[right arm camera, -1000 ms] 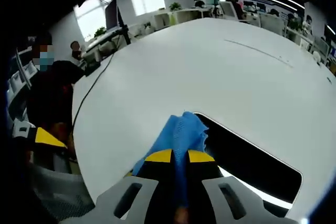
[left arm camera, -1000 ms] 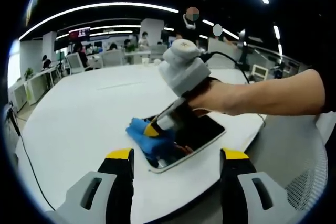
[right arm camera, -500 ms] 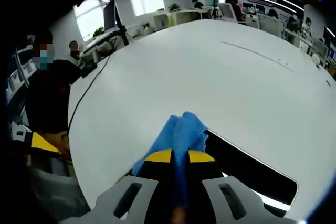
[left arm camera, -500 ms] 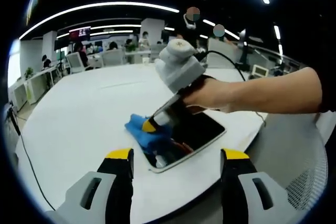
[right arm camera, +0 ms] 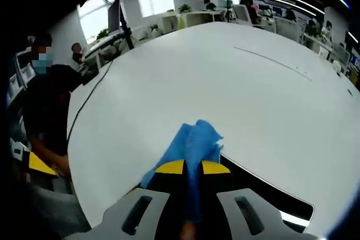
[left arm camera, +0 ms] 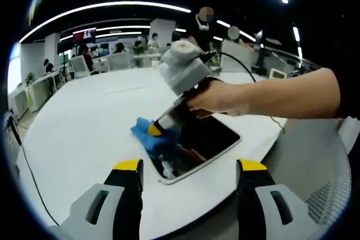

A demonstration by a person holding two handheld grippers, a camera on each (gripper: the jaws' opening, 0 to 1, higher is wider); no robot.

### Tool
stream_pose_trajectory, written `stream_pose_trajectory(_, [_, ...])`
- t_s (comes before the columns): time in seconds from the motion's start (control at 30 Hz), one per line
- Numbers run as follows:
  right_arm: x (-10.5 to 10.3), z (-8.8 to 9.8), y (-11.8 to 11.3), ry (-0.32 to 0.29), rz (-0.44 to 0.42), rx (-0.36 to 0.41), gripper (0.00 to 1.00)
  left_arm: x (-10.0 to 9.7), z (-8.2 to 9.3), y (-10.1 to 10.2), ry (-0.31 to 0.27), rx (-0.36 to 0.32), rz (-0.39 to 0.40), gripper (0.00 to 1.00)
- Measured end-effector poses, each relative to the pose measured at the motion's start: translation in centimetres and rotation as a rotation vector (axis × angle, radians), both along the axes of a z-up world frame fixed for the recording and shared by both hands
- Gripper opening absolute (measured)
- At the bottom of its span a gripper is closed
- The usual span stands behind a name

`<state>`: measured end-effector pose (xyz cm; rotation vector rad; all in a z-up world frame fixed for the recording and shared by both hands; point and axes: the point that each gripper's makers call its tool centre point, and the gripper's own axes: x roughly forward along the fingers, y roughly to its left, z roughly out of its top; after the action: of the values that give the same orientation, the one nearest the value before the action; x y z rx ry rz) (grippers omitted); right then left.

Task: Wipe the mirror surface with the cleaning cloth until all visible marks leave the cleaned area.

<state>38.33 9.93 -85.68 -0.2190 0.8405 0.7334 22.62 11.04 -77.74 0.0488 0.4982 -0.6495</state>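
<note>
A dark rectangular mirror (left arm camera: 205,139) with a white rim lies on the white table (left arm camera: 84,122). The blue cleaning cloth (left arm camera: 151,134) rests on the mirror's left end, half over its edge. My right gripper (left arm camera: 154,129), held by a person's hand, is shut on the cloth and presses it down. In the right gripper view the cloth (right arm camera: 191,144) sticks out between the shut jaws of my right gripper (right arm camera: 192,167), with the mirror (right arm camera: 264,189) to their right. My left gripper (left arm camera: 190,167) stays open above the table's near edge, short of the mirror, with nothing between its jaws.
A black cable (left arm camera: 28,172) runs over the table's left edge. A person in dark clothes (right arm camera: 39,111) sits beside the table. Desks, chairs and people stand in the office behind. A grey mesh chair (left arm camera: 332,189) is at the lower right.
My right gripper has dragged the cloth to the left along the mirror, toward its left end. More bare mirror shows to the right. My left gripper has not moved.
</note>
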Motion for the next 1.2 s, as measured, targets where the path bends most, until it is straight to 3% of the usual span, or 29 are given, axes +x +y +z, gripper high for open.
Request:
stream_pose_trajectory(0.33, [1.4,-0.1,0.1,-0.009,-0.003,-0.013,0.04,0.0,0.1,0.0,-0.007,-0.004,0.002,0.65])
stream_pose_trajectory(1.2, [1.5,-0.1,-0.6,0.001,-0.010,-0.009,0.04,-0.1,0.0,-0.1,0.001,-0.003,0.000,0.66])
